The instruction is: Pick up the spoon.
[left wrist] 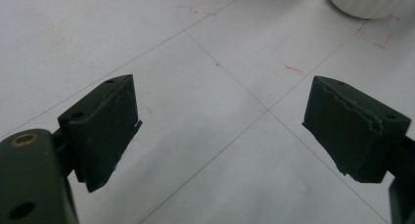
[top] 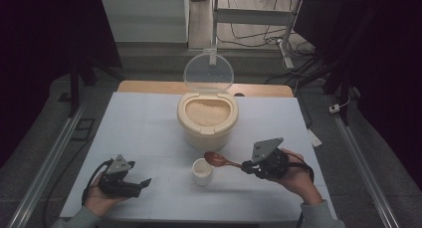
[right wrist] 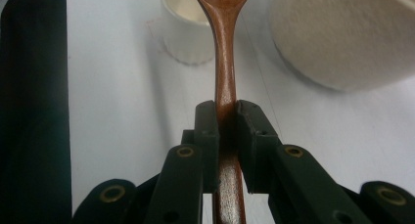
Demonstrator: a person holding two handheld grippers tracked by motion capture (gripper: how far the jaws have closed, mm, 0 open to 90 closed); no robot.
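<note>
Right gripper point(top: 247, 165) clamps my brown wooden spoon point(top: 217, 159) by its handle, bowl level over the small white cup point(top: 202, 171), so nothing spills. Left gripper point(top: 141, 183) rests wide open and empty beside that cup.

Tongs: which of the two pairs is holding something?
The right tongs, clamped on the wooden spoon's handle, its bowl above the small white cup. The left tongs stand wide apart with nothing between them.

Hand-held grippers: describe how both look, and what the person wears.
Each hand-held gripper, left and right, is black with a grey three-cornered plate on top, a black trailing cable, brass-ringed holes and two blocky black jaws. The person's sleeves are grey-green.
</note>
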